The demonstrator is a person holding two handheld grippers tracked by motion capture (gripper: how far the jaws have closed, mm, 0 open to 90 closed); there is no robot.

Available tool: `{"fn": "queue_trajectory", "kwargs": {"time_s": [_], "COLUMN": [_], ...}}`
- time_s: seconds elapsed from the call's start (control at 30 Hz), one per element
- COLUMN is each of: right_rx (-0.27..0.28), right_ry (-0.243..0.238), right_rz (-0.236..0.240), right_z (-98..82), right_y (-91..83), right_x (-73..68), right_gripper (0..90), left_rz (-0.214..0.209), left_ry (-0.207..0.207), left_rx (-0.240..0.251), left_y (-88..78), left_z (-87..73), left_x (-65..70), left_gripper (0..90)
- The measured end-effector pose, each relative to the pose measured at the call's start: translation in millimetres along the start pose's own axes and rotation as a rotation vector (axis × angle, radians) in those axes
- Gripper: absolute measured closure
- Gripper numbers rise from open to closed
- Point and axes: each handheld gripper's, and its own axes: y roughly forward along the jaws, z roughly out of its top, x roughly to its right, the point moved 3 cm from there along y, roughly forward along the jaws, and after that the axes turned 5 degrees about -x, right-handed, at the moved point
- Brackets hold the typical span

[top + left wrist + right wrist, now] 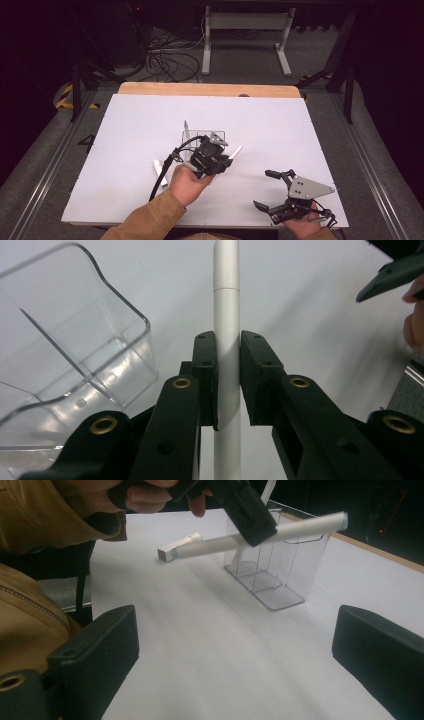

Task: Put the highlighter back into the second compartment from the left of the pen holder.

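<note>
Worktop [130,125] was lit evenly and brightly from above against a dark room, shadows soft and faint, with mild glare on the clear container [75,340] walls; near jaws in both gripper views were soft, and the high view was slightly grainy.

jaws clamped on white pen [226,310] | clear plastic organizer [75,355] at left
</note>
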Motion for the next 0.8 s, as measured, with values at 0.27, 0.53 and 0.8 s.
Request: {"fn": "queue_trajectory", "kwargs": {"time_s": [0.27, 0.53, 0.8], "right_rx": [0.000, 0.000, -0.002], "right_ry": [0.000, 0.001, -0.001], "right_rz": [0.001, 0.002, 0.002], "right_z": [0.0, 0.0, -0.1], "right_y": [0.1, 0.1, 0.4], "right_x": [0.0, -0.2, -0.2], "right_gripper": [5.7, 5.7, 5.7], "left_rz": [0.002, 0.003, 0.010], "left_ry": [0.004, 0.007, 0.013], "left_rx": [0.067, 0.121, 0.170], "left_y": [-12.0, -18.8, -25.3], "left_z": [3.3, 5.1, 5.8], "left_x": [-1.4, -2.6, -3.4], "left_gripper": [78.2, 78.2, 78.2]}}
